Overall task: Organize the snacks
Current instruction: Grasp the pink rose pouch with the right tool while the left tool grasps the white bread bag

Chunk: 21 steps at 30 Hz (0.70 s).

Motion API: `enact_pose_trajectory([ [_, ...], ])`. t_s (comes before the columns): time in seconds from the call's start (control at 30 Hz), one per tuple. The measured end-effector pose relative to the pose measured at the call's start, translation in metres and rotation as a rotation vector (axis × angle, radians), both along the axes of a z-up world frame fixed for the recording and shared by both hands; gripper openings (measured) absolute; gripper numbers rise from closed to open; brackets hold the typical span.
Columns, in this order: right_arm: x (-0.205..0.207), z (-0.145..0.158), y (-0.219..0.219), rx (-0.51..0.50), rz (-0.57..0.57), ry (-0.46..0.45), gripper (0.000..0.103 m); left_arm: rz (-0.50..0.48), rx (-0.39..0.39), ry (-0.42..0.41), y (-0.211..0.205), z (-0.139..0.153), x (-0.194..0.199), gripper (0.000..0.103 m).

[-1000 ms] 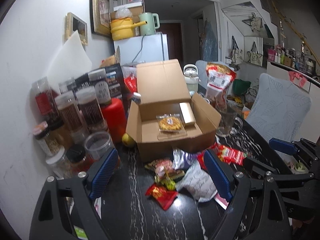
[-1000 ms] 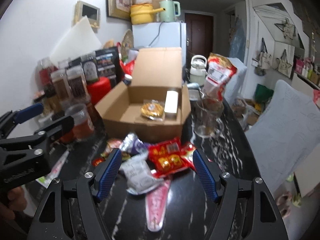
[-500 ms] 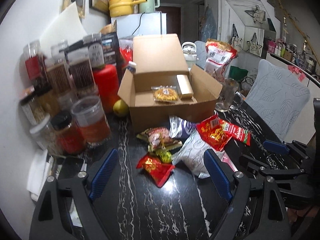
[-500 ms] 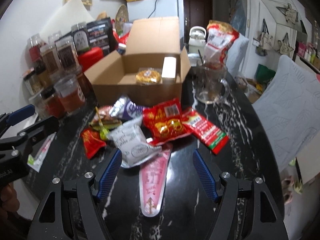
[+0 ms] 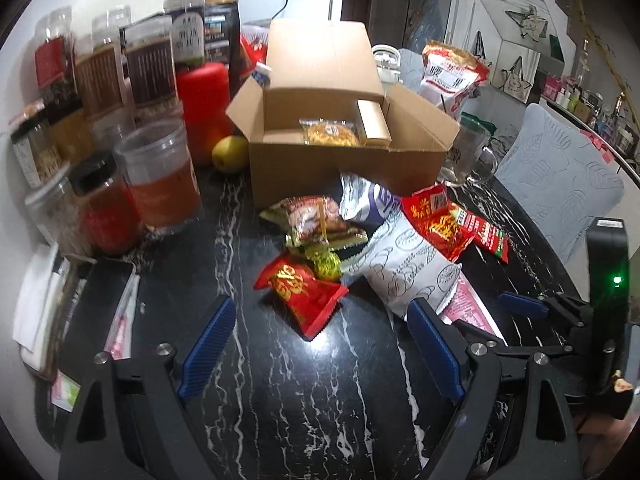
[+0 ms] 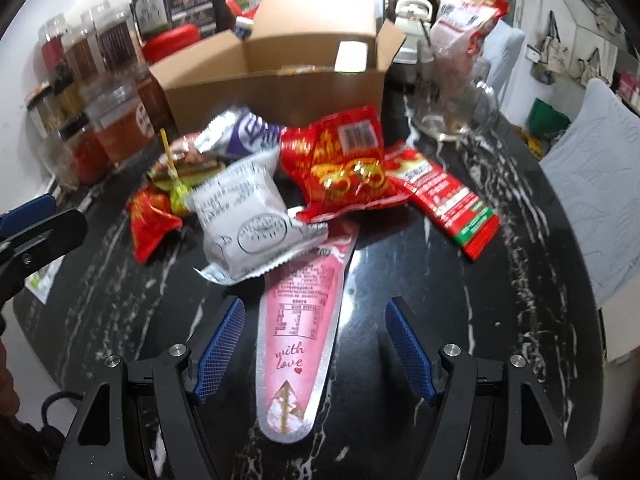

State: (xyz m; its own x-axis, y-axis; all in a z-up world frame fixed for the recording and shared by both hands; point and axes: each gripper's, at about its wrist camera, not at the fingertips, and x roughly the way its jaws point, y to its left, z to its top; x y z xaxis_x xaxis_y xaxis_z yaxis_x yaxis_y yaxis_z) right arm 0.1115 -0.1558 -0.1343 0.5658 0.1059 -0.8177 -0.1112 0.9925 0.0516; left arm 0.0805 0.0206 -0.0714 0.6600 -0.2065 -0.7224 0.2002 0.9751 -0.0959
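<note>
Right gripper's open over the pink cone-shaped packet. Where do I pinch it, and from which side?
Pinch the pink cone packet across its narrow rounded near end, coming straight down with the right gripper, one finger on each long edge. That end lies flat and bare on the table; the wide far end sits under the white packet.

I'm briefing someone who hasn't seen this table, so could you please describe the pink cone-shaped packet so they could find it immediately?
Start at the open cardboard box on the black marble table; a heap of snack packets lies in front of it. The pink cone-shaped packet pokes out from the heap's near edge, partly under the white packet. It is the only long, tapered pink one, printed "with love".
</note>
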Motion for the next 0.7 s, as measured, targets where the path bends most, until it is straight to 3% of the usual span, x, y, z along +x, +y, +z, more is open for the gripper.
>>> enact_pose_trajectory([
  [0.27, 0.01, -0.014, 0.008, -0.059, 0.021, 0.021, 0.071, -0.029, -0.012, 0.023, -0.008, -0.006, 0.008, 0.088],
  [0.33, 0.009, -0.013, 0.01, -0.06, 0.039, 0.004, 0.06, -0.04, -0.009, 0.017, -0.011, -0.005, 0.009, 0.088],
  [0.37, 0.008, -0.012, 0.011, -0.064, 0.049, 0.0, 0.047, -0.047, -0.009, 0.014, -0.013, -0.004, 0.01, 0.088],
  [0.53, 0.005, -0.01, 0.011, -0.091, 0.065, -0.012, 0.024, -0.06, -0.017, 0.016, -0.021, -0.003, 0.017, 0.088],
  [0.7, -0.003, -0.005, -0.014, -0.026, 0.028, -0.007, 0.021, -0.064, -0.028, 0.021, -0.032, -0.003, 0.024, 0.088],
])
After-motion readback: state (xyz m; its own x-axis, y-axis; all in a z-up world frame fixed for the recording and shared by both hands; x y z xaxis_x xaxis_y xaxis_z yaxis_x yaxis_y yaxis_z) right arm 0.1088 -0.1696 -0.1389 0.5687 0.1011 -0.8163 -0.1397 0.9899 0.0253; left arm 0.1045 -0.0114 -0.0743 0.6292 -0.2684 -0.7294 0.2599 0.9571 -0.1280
